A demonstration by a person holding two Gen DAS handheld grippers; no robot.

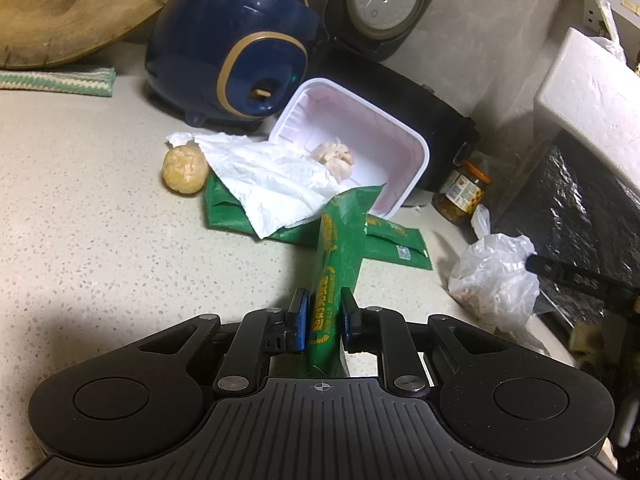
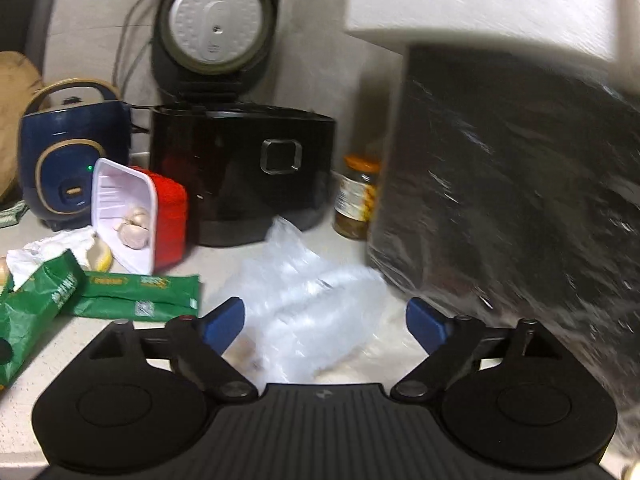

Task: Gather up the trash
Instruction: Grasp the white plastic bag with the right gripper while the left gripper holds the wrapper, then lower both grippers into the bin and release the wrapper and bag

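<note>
My left gripper is shut on a green wrapper and holds it lifted off the counter; the wrapper also shows in the right wrist view. A second green wrapper lies flat on the counter, also in the right wrist view. A crumpled white tissue lies over it. A tilted white tray holds a garlic bulb. My right gripper is open, its fingers on either side of a crumpled clear plastic bag, also in the left wrist view.
A black-lined trash bin stands at the right. A blue rice cooker, a black cooker with open lid, a jar, a round yellow lump and a wooden board sit on the speckled counter.
</note>
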